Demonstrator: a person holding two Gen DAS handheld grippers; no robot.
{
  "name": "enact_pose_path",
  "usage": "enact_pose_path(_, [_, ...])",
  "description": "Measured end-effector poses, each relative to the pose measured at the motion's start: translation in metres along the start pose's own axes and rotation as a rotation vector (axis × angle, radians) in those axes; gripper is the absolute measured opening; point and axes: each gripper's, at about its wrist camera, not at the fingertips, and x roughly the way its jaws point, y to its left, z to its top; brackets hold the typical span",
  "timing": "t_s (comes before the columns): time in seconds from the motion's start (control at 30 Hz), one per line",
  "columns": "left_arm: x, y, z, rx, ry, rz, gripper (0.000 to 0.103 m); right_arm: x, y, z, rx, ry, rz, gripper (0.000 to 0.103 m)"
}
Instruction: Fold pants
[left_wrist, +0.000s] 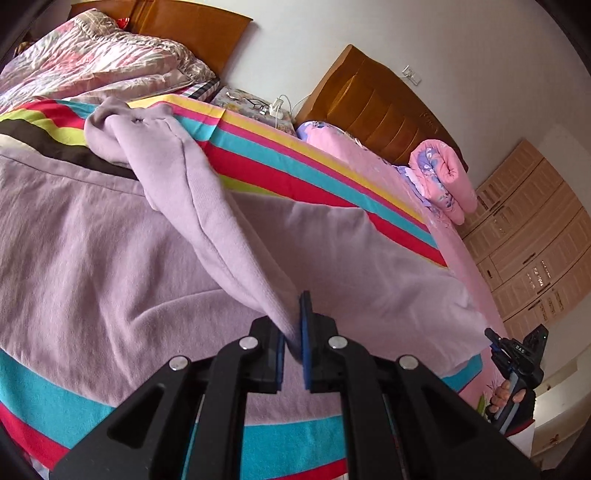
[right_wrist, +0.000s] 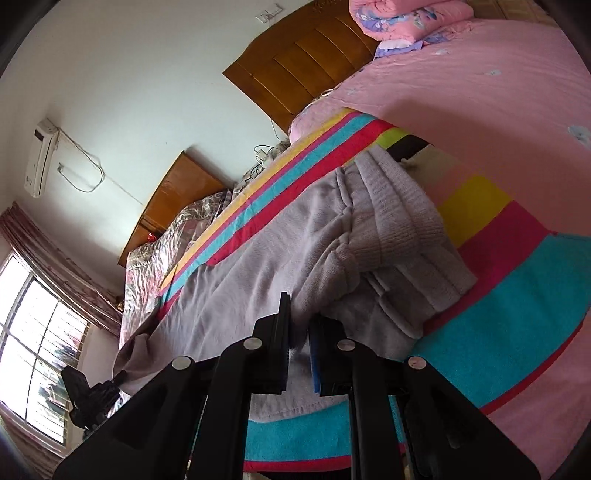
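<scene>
Lilac pants (left_wrist: 110, 251) lie on a striped blanket (left_wrist: 280, 155) on the bed. My left gripper (left_wrist: 293, 328) is shut on a raised fold of a pant leg (left_wrist: 207, 206) that stretches up and away from it. My right gripper (right_wrist: 299, 328) is shut on the pants' fabric near the ribbed waistband (right_wrist: 402, 218), low over the blanket (right_wrist: 524, 314). The right gripper also shows at the bed's edge in the left wrist view (left_wrist: 517, 354), and the left one in the right wrist view (right_wrist: 92, 395).
A pink bedsheet (right_wrist: 480, 103) with a rolled pink quilt (left_wrist: 443, 177) lies beyond the blanket. A floral duvet (left_wrist: 92, 62) lies on the second bed. A nightstand (left_wrist: 251, 103) with cables stands between wooden headboards (left_wrist: 376, 107). A wardrobe (left_wrist: 532, 236) stands at right.
</scene>
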Motion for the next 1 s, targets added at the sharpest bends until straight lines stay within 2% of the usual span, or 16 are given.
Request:
enact_pose_path(0.1, [0.024, 0.015, -0.013, -0.035, 0.074, 0.028, 0.007, 0.021, -0.023, -0.014, 0.043, 0.055, -0.06, 0.011])
enact_pose_path(0.23, [0.033, 0.023, -0.026, -0.062, 0.093, 0.057, 0.009, 0.021, -0.028, -0.02, 0.075, 0.032, -0.045, 0.014])
enact_pose_path(0.27, [0.03, 0.025, -0.025, -0.074, 0.085, 0.054, 0.013, 0.021, -0.025, -0.02, 0.074, 0.035, -0.048, 0.018])
enact_pose_path(0.33, [0.024, 0.026, -0.025, -0.085, 0.069, 0.044, 0.029, 0.02, -0.017, -0.022, 0.068, 0.047, -0.032, 0.024])
enact_pose_path(0.37, [0.021, 0.025, -0.025, -0.087, 0.06, 0.032, 0.046, 0.02, -0.013, -0.026, 0.073, 0.055, -0.004, 0.03])
enact_pose_path(0.4, [0.019, 0.024, -0.026, -0.09, 0.051, 0.014, 0.054, 0.021, -0.009, -0.031, 0.079, 0.064, 0.024, 0.035])
enact_pose_path(0.43, [0.019, 0.021, -0.027, -0.094, 0.052, -0.005, 0.054, 0.022, -0.007, -0.036, 0.081, 0.075, 0.042, 0.035])
enact_pose_path(0.5, [0.024, 0.014, -0.029, -0.099, 0.076, -0.043, 0.053, 0.03, -0.002, -0.045, 0.079, 0.112, 0.071, 0.035])
enact_pose_path(0.57, [0.032, 0.002, -0.034, -0.08, 0.105, -0.049, 0.053, 0.033, 0.004, -0.051, 0.059, 0.115, 0.075, 0.035])
enact_pose_path(0.6, [0.036, -0.003, -0.036, -0.067, 0.119, -0.045, 0.049, 0.033, 0.006, -0.053, 0.049, 0.111, 0.069, 0.035])
enact_pose_path(0.63, [0.039, -0.006, -0.038, -0.055, 0.122, -0.029, 0.044, 0.034, 0.006, -0.054, 0.045, 0.105, 0.065, 0.035])
enact_pose_path(0.67, [0.039, -0.011, -0.041, -0.042, 0.111, -0.001, 0.034, 0.034, 0.006, -0.054, 0.049, 0.099, 0.058, 0.032])
enact_pose_path(0.7, [0.041, -0.012, -0.041, -0.033, 0.113, 0.012, 0.018, 0.034, 0.005, -0.055, 0.048, 0.094, 0.042, 0.023])
enact_pose_path(0.8, [0.04, -0.008, -0.043, -0.057, 0.113, -0.011, 0.006, 0.032, 0.005, -0.057, 0.047, 0.073, 0.028, 0.013])
enact_pose_path(0.93, [0.019, -0.023, -0.042, 0.018, 0.053, 0.013, 0.006, 0.015, 0.023, -0.055, -0.018, 0.023, 0.02, 0.011])
enact_pose_path(1.0, [0.024, -0.021, -0.043, 0.027, 0.077, 0.038, 0.006, 0.021, 0.019, -0.057, -0.023, 0.049, -0.005, 0.01])
